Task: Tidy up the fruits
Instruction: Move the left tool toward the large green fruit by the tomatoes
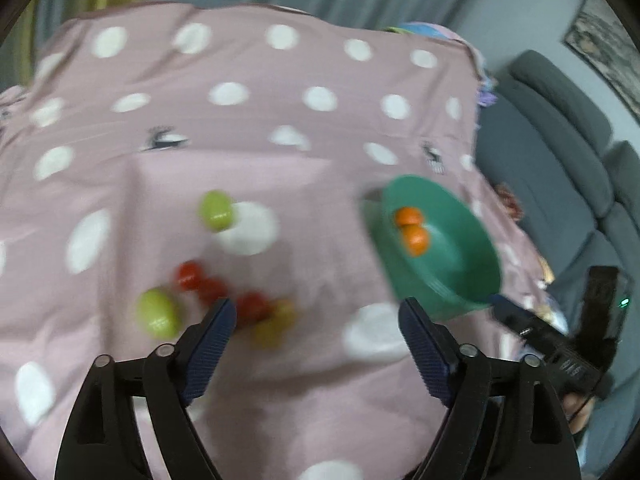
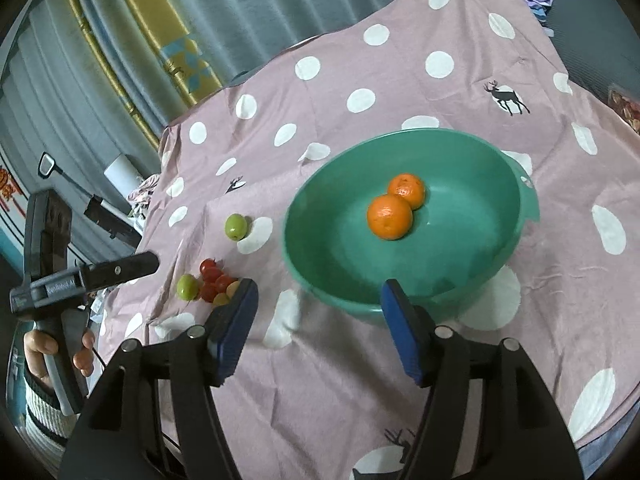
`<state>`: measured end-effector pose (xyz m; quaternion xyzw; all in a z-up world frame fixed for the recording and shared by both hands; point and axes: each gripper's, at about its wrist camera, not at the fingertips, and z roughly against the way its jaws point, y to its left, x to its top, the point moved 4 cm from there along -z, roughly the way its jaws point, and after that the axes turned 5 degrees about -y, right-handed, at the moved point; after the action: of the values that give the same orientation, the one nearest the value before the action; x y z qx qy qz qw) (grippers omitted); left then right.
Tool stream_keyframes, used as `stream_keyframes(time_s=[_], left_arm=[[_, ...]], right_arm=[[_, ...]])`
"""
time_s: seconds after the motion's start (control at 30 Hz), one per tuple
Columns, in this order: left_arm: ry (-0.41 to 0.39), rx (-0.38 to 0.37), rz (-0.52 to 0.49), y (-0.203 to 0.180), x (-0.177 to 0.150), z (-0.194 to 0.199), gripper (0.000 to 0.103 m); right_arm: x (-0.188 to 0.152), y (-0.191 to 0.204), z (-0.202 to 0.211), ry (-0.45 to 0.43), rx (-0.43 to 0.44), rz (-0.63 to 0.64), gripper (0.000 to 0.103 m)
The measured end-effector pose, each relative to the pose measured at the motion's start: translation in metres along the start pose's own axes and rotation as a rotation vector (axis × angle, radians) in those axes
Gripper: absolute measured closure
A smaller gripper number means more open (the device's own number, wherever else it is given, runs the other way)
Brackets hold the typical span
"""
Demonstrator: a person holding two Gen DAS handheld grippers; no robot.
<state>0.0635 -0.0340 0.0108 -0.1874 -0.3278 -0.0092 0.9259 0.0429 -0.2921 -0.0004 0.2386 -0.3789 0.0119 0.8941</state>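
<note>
Soft even light; left wrist view motion-blurred, both fisheye-warped at edges.

A green bowl (image 2: 408, 280) sits upright on the pink dotted cloth, holding 2 oranges (image 2: 390, 216) that touch each other. Left of it lie 1 lone green fruit (image 2: 235, 227) and, nearer, a touching cluster of red tomatoes (image 2: 212, 276), a green fruit and yellowish ones.

Glossy plastic bowl (image 2: 516, 216) – matt cloth (image 2: 440, 92)

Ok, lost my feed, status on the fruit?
Both jaws open, empty. Two oranges in green bowl. Green fruits, tomatoes loose on cloth. Nothing blocking.
</note>
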Motion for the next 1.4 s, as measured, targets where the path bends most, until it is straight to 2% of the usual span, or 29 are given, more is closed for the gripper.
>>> stream_keyframes(time_s=[0.13, 0.3, 0.87, 1.23, 1.4], left_arm=[[-0.014, 0.074, 0.048, 0.032, -0.017, 0.018, 0.008], [-0.017, 0.109, 0.109, 0.058, -0.035, 0.031, 0.008], [-0.047, 0.051, 0.159, 0.083, -0.064, 0.036, 0.004], [-0.058, -0.012, 0.213, 0.101, -0.061, 0.034, 0.004], [-0.053, -0.033, 0.202, 0.100, -0.054, 0.026, 0.004]], right_arm=[[-0.003, 0.013, -0.003, 0.012, 0.025, 0.021, 0.038], [-0.010, 0.038, -0.011, 0.039, 0.065, 0.065, 0.037], [-0.049, 0.119, -0.056, 0.217, 0.167, 0.242, 0.036], [-0.062, 0.153, -0.095, 0.300, 0.208, 0.304, 0.036], [-0.063, 0.165, -0.113, 0.324, 0.235, 0.325, 0.036]])
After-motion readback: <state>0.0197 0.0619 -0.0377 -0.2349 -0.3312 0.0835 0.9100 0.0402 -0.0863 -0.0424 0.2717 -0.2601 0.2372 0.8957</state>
